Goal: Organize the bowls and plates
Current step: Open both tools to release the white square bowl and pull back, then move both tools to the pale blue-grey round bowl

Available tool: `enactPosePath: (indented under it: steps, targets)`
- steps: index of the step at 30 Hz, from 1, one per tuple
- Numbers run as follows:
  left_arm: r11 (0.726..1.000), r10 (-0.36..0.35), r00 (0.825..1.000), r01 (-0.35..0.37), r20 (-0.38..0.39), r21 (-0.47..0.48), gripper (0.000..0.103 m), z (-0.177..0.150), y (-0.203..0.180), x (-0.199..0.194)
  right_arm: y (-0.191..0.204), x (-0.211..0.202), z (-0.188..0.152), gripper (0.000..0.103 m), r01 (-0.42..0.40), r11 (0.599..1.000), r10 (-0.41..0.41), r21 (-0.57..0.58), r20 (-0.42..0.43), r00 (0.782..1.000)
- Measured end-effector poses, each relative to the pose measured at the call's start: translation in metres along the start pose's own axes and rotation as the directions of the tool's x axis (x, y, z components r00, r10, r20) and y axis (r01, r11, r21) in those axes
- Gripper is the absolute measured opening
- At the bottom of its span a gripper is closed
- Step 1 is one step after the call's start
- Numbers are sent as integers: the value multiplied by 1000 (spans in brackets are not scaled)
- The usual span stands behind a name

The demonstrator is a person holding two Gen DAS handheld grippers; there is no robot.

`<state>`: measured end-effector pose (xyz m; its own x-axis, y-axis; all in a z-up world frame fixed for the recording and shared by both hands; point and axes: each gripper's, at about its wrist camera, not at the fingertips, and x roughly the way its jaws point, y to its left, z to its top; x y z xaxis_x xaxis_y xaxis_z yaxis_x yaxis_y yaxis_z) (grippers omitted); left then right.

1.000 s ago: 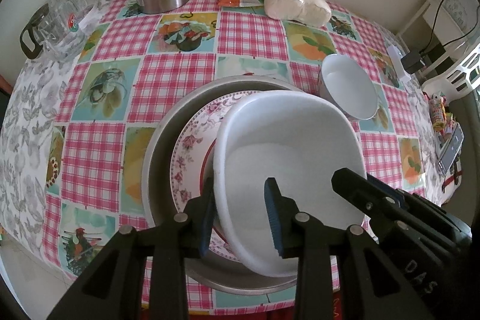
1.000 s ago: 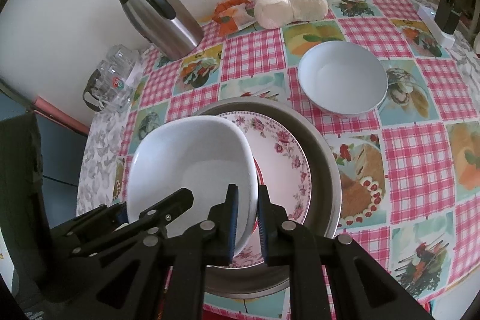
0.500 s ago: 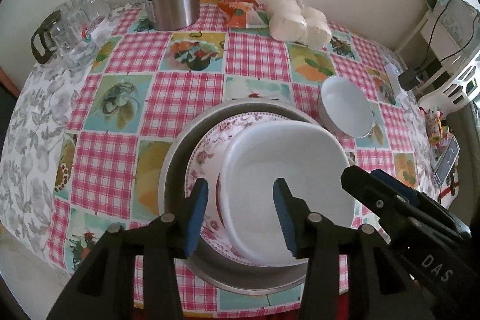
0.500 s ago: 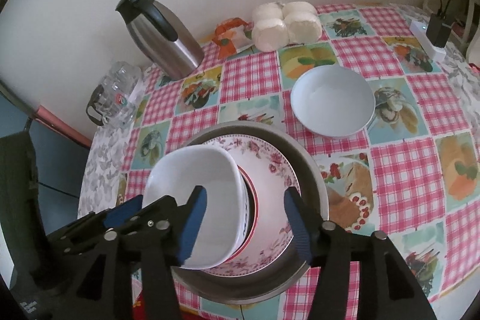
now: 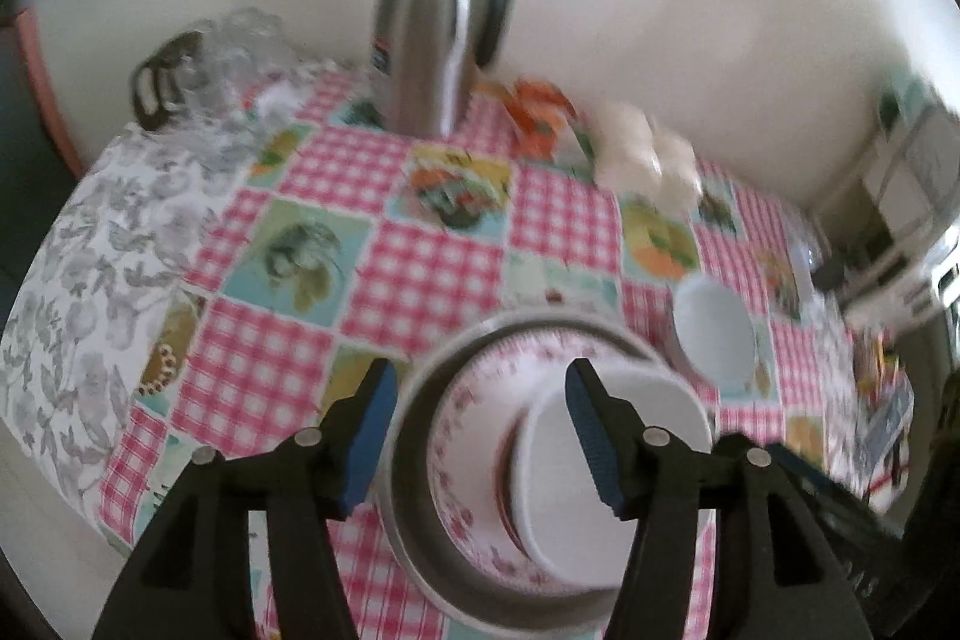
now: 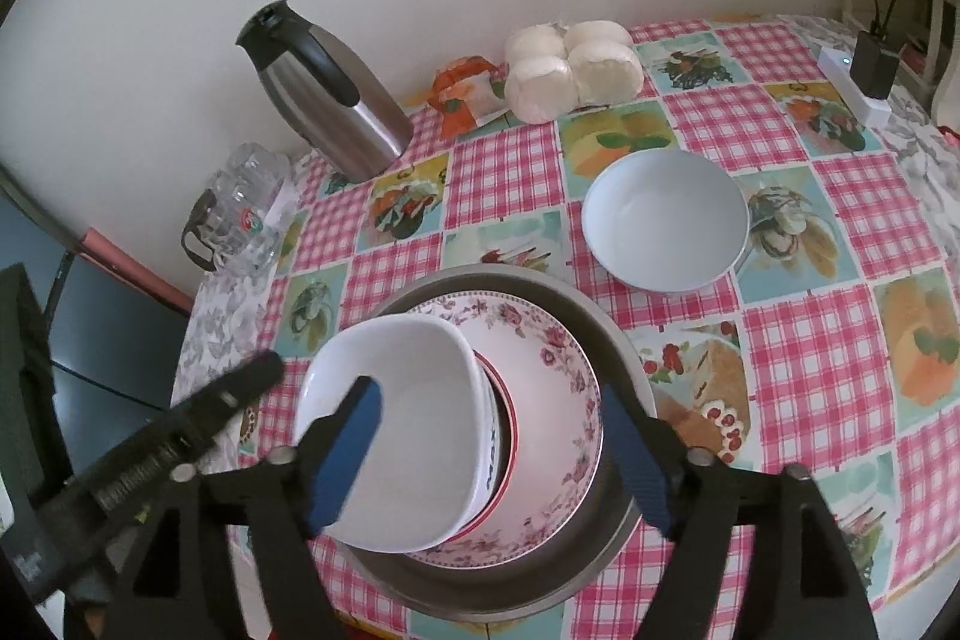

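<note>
Checked oilcloth table [image 6: 840, 340] — glossy squarish white bowl [image 6: 414, 430] atop floral plate [image 6: 558, 370].

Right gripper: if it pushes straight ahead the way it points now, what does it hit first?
Most likely the square white bowl sitting in the stack: the open right gripper points down with the bowl's right edge and the floral plate between its fingers. Depth is hard to judge.

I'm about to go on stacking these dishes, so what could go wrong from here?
1. The square white bowl sits off-centre on the floral plate, so it may slide or tip.
2. Both grippers, left and right, have just been opening and hang close above the stack; a fingertip could knock it.
3. The round white bowl sits near the metal tray, so reaching for it could bump the stack.
</note>
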<state>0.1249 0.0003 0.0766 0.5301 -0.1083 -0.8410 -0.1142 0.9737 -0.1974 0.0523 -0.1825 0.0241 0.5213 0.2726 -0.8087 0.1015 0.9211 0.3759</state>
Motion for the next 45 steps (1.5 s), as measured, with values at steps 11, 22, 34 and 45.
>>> enactPosePath:
  steps: [11,22,34,45]
  targets:
    - [997,29,986,-16,164,-78,66,8,13,-15,7,-6,3,103,19,999,-16,-45,62,998]
    - [993,114,957,-105,268,-46,66,4,3,-14,11,-26,11,103,166,984,-146,-68,232,962]
    - [985,171,957,-158,233,-73,66,1,1,3,-1,-25,18,103,138,989,-120,-53,261,958]
    - [996,52,987,-40,151,-82,66,13,-1,12,-42,-13,33,103,144,988,-155,64,248,956]
